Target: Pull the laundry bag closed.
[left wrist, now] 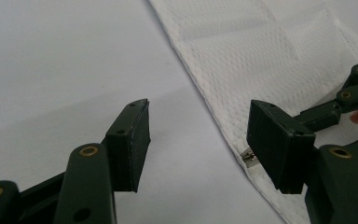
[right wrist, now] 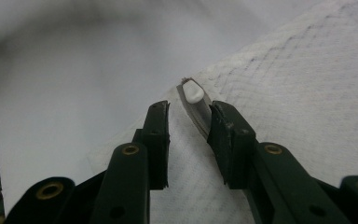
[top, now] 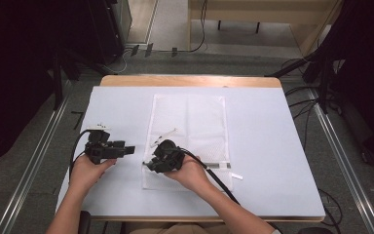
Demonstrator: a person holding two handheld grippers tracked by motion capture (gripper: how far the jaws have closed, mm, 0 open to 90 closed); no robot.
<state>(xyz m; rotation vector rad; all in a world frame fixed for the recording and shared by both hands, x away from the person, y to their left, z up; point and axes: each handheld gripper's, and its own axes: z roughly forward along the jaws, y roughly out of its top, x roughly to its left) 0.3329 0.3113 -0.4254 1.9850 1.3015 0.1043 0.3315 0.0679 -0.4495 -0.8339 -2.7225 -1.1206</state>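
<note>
The mesh bag (top: 187, 136) lies flat on the white desk (top: 272, 146), its zipper end toward the person.

Right gripper (top: 150, 163): held by the right hand (top: 192, 173) over the near left corner of the bag. In the right gripper view, the right gripper (right wrist: 189, 121) has its fingers (right wrist: 157, 140) released, with a narrow gap between them. The zipper pull (right wrist: 193, 91), a white tab on a grey metal strip, lies just ahead of the fingertips and partly between them, closer to the right-hand finger. Contact between that finger and the strip cannot be determined. Bag mesh lies under and to the right of the fingers; bare desk lies to their left.

Left gripper (top: 129, 149): held by the left hand (top: 88, 170) over bare desk, just beside the left edge of the bag. In the left gripper view, the left gripper (left wrist: 198, 140) has its fingers (left wrist: 135, 140) released and wide apart, holding nothing. The bag edge runs diagonally between the fingers, and a small metal zipper part (left wrist: 249, 156) sits beside the right-hand finger. Part of the right gripper shows beyond that finger.
</note>
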